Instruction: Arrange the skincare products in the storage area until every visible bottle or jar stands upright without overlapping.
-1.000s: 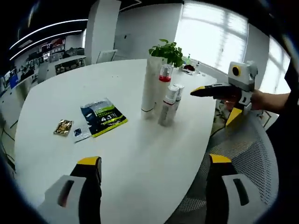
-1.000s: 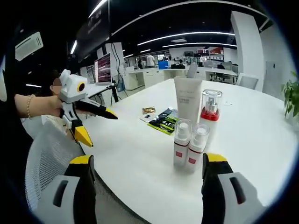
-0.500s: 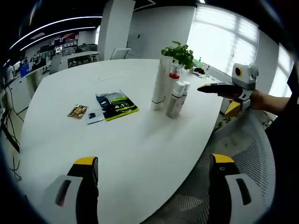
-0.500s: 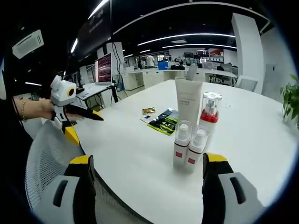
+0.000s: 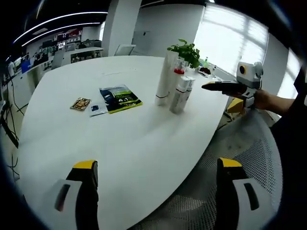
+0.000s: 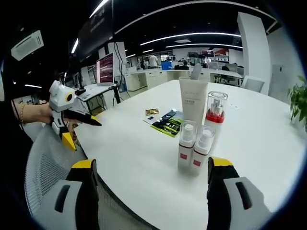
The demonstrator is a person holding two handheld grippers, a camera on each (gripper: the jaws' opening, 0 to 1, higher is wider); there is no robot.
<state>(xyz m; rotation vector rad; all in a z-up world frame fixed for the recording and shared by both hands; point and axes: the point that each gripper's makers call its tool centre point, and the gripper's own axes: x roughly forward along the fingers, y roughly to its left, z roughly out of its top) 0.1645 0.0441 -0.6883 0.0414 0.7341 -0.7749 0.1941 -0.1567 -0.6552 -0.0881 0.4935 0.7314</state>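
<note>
**A:** How are the tongs standing?

**B:** The left tongs (image 5: 156,191) are gaping wide with nothing between the jaws, hanging over the near edge of the white counter (image 5: 120,139). The right tongs (image 6: 155,189) are spread just as wide and are gripping nothing.

**A:** And the skincare products?

**B:** Straight ahead of the right tongs, two small spray bottles (image 6: 192,148) are standing upright side by side, touching. Just behind them a white tube (image 6: 193,103) and a red-collared pump bottle (image 6: 215,115) are also standing upright.

**A:** Anything else around?

**B:** Beyond the tube, a green-and-black packet (image 6: 169,124) and a gold sachet (image 6: 152,113) are lying flat. A mesh chair (image 6: 45,167) is sitting below the counter edge. A potted plant (image 5: 184,50) is standing behind the cluster.
</note>
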